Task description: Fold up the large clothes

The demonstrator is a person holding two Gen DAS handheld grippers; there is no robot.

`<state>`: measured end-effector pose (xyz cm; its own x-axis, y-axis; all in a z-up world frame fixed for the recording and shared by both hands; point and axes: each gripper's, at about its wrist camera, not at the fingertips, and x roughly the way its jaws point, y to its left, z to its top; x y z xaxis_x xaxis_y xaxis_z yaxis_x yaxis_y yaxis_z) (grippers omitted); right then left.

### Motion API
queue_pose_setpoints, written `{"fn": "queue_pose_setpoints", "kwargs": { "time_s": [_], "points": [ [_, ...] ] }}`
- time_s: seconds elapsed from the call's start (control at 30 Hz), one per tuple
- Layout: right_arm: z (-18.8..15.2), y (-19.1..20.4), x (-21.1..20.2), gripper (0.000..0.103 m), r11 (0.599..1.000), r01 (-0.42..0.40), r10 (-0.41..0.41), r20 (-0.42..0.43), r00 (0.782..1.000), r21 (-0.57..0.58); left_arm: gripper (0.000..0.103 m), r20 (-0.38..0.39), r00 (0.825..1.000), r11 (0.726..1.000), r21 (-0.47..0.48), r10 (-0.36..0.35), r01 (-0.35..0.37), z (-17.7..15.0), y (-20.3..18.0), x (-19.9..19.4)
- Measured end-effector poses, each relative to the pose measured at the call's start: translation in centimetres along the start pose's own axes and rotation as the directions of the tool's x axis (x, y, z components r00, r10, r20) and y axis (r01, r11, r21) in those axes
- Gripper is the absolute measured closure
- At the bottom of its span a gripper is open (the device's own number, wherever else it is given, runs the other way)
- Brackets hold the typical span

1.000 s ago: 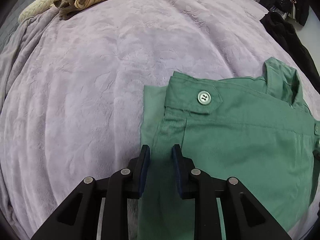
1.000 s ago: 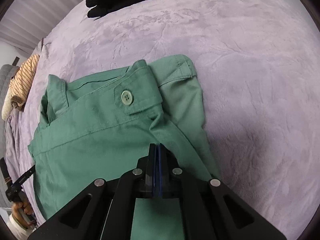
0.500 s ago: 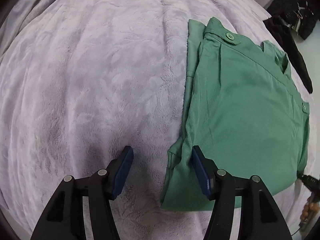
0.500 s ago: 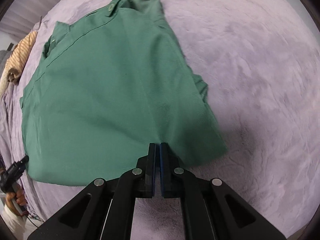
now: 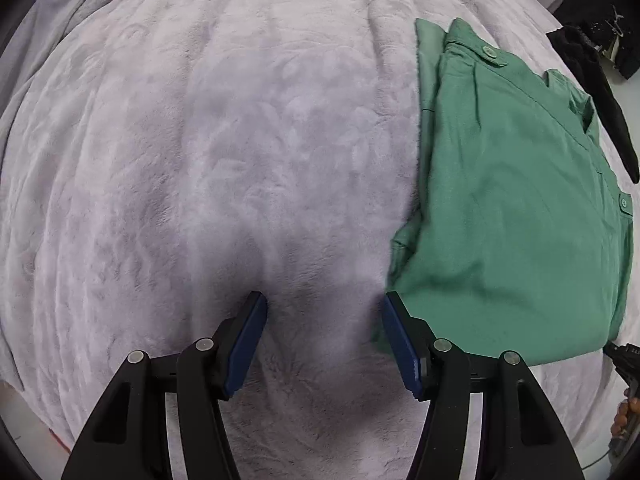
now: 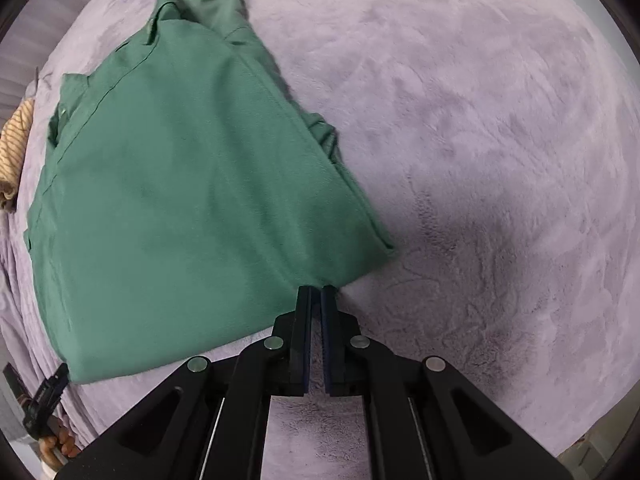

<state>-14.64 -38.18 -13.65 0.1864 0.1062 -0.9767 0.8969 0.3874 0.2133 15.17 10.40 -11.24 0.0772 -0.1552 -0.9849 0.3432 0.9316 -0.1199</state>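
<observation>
Now that both grippers have pulled back off the green shirt (image 6: 180,200), the fold looks laid down.
Left gripper (image 5: 324,340) wide open, empty, over the purple blanket (image 5: 200,160) beside the shirt's edge; right gripper (image 6: 316,300) nearly closed, slight gap, holding nothing, at the near hem.

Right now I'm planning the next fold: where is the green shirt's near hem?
In the right wrist view the green shirt lies left of centre on the lilac blanket, its near hem at the right gripper tips.
</observation>
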Motion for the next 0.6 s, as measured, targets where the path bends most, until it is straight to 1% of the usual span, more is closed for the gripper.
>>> {"fn": "queue_pose_setpoints", "kwargs": {
  "time_s": [0.03, 0.1, 0.17, 0.23, 0.37, 0.4, 0.47, 0.53, 0.57, 0.6],
  "points": [
    [-0.1, -0.4, -0.3, 0.098, 1.0, 0.007, -0.007, -0.001, 1.0, 0.011, 0.041, -0.012, 1.0, 1.0, -0.009, 0.019, -0.019, -0.7, 1.4, 0.1],
    [-0.6, -0.7, -0.7, 0.098, 0.999, 0.037, -0.037, -0.005, 0.999, 0.009, 0.041, -0.025, 1.0, 0.999, -0.037, 0.009, -0.01, -1.3, 2.5, -0.2],
    [-1.2, -0.6, -1.4, 0.098, 0.999, 0.038, -0.038, -0.003, 0.999, 0.016, 0.041, -0.015, 0.999, 0.999, -0.021, 0.032, -0.032, -1.7, 2.2, -1.1],
    [-2.6, -0.7, -2.4, 0.098, 1.0, 0.013, -0.013, 0.004, 1.0, 0.013, 0.041, -0.001, 0.999, 0.999, 0.012, 0.043, -0.043, -2.1, 1.3, -2.2],
    [-4.3, 1.5, -3.6, 0.096, 0.999, -0.016, 0.016, 0.006, 1.0, -0.031, 0.041, 0.001, 1.0, 0.999, 0.038, 0.015, -0.015, -2.9, -0.4, -3.8],
    [-4.7, 2.1, -3.8, 0.093, 0.999, -0.03, 0.03, 0.003, 1.0, -0.037, 0.041, -0.001, 1.0, 0.999, 0.042, 0.01, -0.01, -2.8, -1.3, -3.9],
    [-5.0, 3.8, -4.0, 0.084, 0.997, -0.056, 0.056, -0.002, 0.998, -0.047, 0.041, -0.003, 1.0, 0.999, 0.052, 0.001, 0.0, -3.0, -1.8, -4.6],
    [-5.6, 5.1, -4.1, 0.055, 0.995, -0.07, 0.07, -0.007, 0.998, -0.065, 0.041, -0.008, 1.0, 0.998, 0.067, -0.002, 0.003, -2.8, -3.1, -4.7],
    [-6.0, 5.7, -4.2, 0.051, 0.994, -0.076, 0.075, -0.009, 0.997, -0.076, 0.041, -0.012, 1.0, 0.997, 0.073, -0.002, 0.003, -3.2, -3.4, -5.0],
    [-6.1, 6.3, -4.3, 0.049, 0.992, -0.084, 0.083, -0.012, 0.996, -0.091, 0.041, -0.015, 1.0, 0.997, 0.079, -0.004, 0.005, -3.3, -3.7, -5.5]
  ]
}}
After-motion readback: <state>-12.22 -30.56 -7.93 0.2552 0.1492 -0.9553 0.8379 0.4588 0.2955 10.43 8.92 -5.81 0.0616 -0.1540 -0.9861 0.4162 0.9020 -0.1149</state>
